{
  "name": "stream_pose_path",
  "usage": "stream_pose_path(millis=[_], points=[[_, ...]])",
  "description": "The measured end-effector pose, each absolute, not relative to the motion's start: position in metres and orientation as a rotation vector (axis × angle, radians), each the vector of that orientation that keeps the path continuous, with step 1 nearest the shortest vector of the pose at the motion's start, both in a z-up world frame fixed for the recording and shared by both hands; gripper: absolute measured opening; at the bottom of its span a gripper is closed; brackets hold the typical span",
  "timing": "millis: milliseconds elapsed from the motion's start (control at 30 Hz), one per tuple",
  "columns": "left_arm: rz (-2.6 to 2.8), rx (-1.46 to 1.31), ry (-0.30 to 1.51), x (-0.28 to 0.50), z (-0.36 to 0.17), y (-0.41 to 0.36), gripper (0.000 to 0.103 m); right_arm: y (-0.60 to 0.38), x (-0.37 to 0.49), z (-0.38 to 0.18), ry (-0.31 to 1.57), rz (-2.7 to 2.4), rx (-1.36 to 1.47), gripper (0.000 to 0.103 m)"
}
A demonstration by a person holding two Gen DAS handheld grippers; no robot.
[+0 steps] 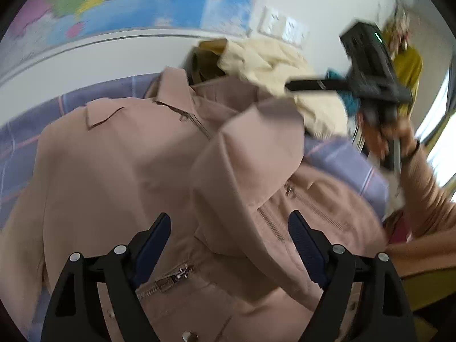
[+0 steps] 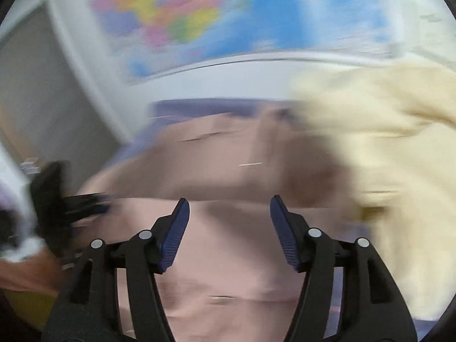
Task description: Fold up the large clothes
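Observation:
A dusty-pink zip jacket lies spread on a purple checked bedsheet, collar toward the wall, one sleeve folded across its front. My left gripper is open just above the jacket's zip and holds nothing. My right gripper is open and empty above the same jacket; that view is blurred by motion. The right gripper also shows in the left wrist view, raised at the upper right in the person's hand. The left gripper shows blurred at the left edge of the right wrist view.
A heap of other clothes, cream, olive and teal, lies at the head of the bed; the cream garment fills the right of the right wrist view. A coloured wall map hangs behind. A bright window is on the right.

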State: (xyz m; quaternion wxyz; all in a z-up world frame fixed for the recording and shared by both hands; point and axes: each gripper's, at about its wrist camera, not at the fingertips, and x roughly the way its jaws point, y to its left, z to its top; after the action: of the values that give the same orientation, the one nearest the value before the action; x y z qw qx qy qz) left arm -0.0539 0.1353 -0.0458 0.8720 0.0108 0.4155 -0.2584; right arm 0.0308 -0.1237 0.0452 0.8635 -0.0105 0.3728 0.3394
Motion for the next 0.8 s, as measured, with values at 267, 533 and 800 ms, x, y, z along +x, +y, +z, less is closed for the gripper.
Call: stream_pose_path(millis=[267,533,800], points=[[-0.534,0.014,0.996,-0.03,-0.069,0.146,0.007,-0.108,0.091,-0.012,0.964,0.547,-0.168,0.031],[-0.334,0.046,0.926,0.02,-0.028,0.193,0.012,-0.142,0.092,0.035,0.818,0.597,0.034,0.003],[-0.181,0.068,1.039,0.066,-0.05,0.232,0.06,-0.157,0.082,0.021,0.795,0.529,0.018,0.031]])
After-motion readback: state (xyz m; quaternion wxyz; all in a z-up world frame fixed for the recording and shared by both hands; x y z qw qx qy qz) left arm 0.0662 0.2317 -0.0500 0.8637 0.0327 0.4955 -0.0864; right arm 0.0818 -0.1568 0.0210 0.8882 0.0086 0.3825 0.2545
